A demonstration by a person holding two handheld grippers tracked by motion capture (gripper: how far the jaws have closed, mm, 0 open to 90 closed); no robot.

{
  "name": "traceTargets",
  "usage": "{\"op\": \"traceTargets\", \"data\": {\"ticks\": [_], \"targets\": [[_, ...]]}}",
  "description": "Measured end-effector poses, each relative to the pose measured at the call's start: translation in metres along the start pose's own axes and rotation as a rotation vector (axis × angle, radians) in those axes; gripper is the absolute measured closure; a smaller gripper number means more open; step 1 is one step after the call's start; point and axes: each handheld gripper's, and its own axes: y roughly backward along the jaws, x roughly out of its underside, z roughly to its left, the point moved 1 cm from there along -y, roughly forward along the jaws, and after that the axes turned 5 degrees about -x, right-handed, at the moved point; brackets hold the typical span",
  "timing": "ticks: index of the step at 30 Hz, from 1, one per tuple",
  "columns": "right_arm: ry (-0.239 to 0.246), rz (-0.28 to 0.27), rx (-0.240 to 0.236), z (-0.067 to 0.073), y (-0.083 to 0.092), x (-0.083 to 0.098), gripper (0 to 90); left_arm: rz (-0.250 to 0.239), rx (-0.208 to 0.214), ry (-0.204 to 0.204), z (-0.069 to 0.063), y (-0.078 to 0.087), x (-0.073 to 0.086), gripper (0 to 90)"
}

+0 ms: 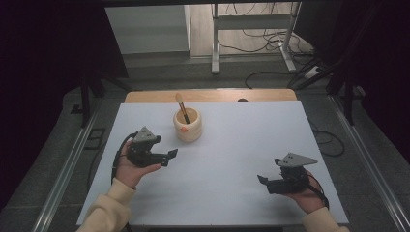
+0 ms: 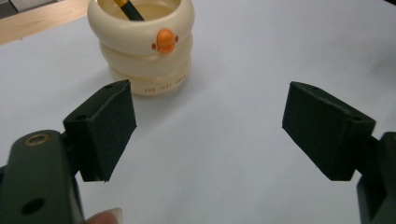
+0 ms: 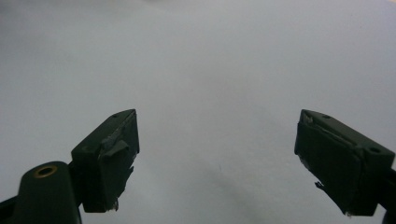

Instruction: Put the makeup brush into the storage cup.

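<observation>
Presently both claws, left claw (image 1: 170,155) and right claw (image 1: 262,181), are held spread and empty; the cream pot (image 1: 187,124) is probably best approached squarely.

I see my left gripper (image 2: 210,130) with its jaws spread wide, nothing between them but bare white table (image 2: 261,56). Ahead and to the left stands a cream ribbed cup (image 2: 142,46), upright, with an orange knob (image 2: 165,39) on its front and small lettering near its base. A dark pencil (image 2: 128,9) leans inside it. A fingertip (image 2: 105,217) shows at the bottom edge.
</observation>
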Motion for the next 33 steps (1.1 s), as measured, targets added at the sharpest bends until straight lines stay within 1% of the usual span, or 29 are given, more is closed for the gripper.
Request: {"op": "traceTargets", "data": {"ticks": [7,13,15,19,21,26,30,33], "targets": [[-0.004,-0.001,-0.002,-0.001,0.000,0.001,14.5,0.019,-0.001,0.030,0.003,0.006,0.018,18.3],[0.002,-0.004,0.000,-0.003,0.001,0.001,14.5,0.044,-0.024,0.016,0.003,0.010,0.035,18.1],[-0.003,-0.006,0.000,-0.004,0.002,0.002,14.4,0.052,-0.024,0.026,0.003,0.011,0.042,18.0],[-0.008,-0.010,0.005,-0.006,0.003,0.002,14.5,0.070,-0.026,0.030,0.006,0.015,0.054,18.0],[-0.004,-0.012,0.007,-0.007,0.003,0.003,14.4,0.071,-0.028,0.037,0.006,0.018,0.060,18.0],[0.003,-0.021,-0.002,-0.009,0.004,0.003,14.5,0.089,-0.040,0.034,0.009,0.023,0.075,17.9],[0.019,-0.019,-0.007,-0.011,0.005,0.004,14.5,0.100,-0.043,0.046,0.011,0.024,0.083,17.8],[0.026,-0.023,-0.011,-0.013,0.006,0.006,14.5,0.106,-0.038,0.049,0.011,0.024,0.085,17.8]]}}
